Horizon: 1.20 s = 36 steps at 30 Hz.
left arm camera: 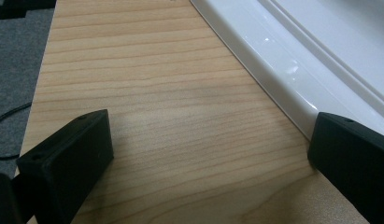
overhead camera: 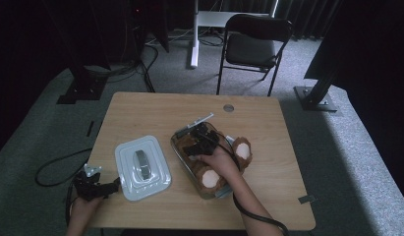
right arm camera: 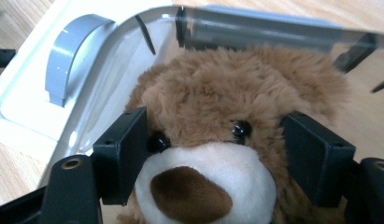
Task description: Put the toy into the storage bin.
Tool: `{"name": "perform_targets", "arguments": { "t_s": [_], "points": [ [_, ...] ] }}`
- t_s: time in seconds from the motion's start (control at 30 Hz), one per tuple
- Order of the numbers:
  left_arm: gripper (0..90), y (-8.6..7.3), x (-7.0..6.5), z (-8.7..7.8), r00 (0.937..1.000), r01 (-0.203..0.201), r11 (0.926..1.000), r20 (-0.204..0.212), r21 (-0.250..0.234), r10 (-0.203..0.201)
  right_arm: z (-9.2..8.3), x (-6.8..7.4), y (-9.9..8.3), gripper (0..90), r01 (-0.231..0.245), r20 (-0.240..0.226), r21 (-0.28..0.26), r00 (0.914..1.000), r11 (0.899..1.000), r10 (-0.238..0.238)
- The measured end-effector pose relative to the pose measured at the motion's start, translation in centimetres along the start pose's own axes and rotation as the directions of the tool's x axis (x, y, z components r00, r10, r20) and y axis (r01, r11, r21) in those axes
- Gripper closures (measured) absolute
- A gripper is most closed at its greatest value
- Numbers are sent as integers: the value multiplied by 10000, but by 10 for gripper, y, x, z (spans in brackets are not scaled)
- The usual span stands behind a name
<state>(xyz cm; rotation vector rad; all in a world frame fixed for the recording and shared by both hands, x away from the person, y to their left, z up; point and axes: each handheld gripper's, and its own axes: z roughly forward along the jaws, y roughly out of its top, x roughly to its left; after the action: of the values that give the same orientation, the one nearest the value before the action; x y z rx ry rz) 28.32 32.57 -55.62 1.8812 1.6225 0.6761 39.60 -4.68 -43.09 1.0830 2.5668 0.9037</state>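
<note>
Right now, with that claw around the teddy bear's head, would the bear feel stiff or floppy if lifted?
Probably floppy: the teddy bear looks plush and furry, so the right claw would likely squash it. It seems light for its size, and unlikely to slip or break against the clear container.

The left tool sits low at the lower left of the high view, held in the left hand, whose forearm enters from the bottom edge. Its jaws point toward the right of the frame and stand wide apart with nothing between them. The right tool is at the frame's centre, held in the right hand; the forearm rises from the bottom right, angled up-left. Its jaws stand wide, one either side of a teddy bear's face, touching the fur.
</note>
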Motion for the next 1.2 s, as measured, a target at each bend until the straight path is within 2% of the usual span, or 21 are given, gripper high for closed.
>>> {"name": "perform_targets", "arguments": {
  "t_s": [0.1, 0.13, 0.27, 0.47, 0.53, 0.7, 0.87, 1.2],
  "points": [
    [7, 0, 0, 0, 10000, 4, 10000, 4, -9, -4, -11, -2, 1, 272, -308, -188, -515, 9994, 9982, 299],
    [7, 0, 0, 0, 10000, 4, 10000, 4, -11, -4, -20, -5, 2, 272, -495, -430, -871, 9980, 9950, 459],
    [7, 0, 0, 0, 10000, 4, 10000, 1, -11, -4, -40, -10, 2, 272, -788, -844, -1493, 9942, 9856, 667],
    [7, 0, 0, 0, 10000, 3, 10000, 2, -11, -3, -67, -12, -2, 273, -672, -700, -2013, 9961, 9772, 541],
    [7, 0, 0, 0, 10000, 5, 10000, 4, -12, -5, -76, -13, -5, 273, -727, -784, -2223, 9953, 9723, 565],
    [7, 0, 0, 0, 10000, 2, 10000, 3, 1, -2, -94, -17, -14, 273, -679, -704, -2587, 9962, 9636, 513],
    [7, 0, 0, 0, 10000, -1, 10000, 4, 0, 1, -110, -25, -29, 308, -820, -593, -2824, 9959, 9558, 680],
    [7, 0, 0, 0, 10000, 8, 10000, 11, -7, -8, -126, -40, -61, 308, -1243, -520, -2997, 9921, 9459, 1139]
  ]
}}
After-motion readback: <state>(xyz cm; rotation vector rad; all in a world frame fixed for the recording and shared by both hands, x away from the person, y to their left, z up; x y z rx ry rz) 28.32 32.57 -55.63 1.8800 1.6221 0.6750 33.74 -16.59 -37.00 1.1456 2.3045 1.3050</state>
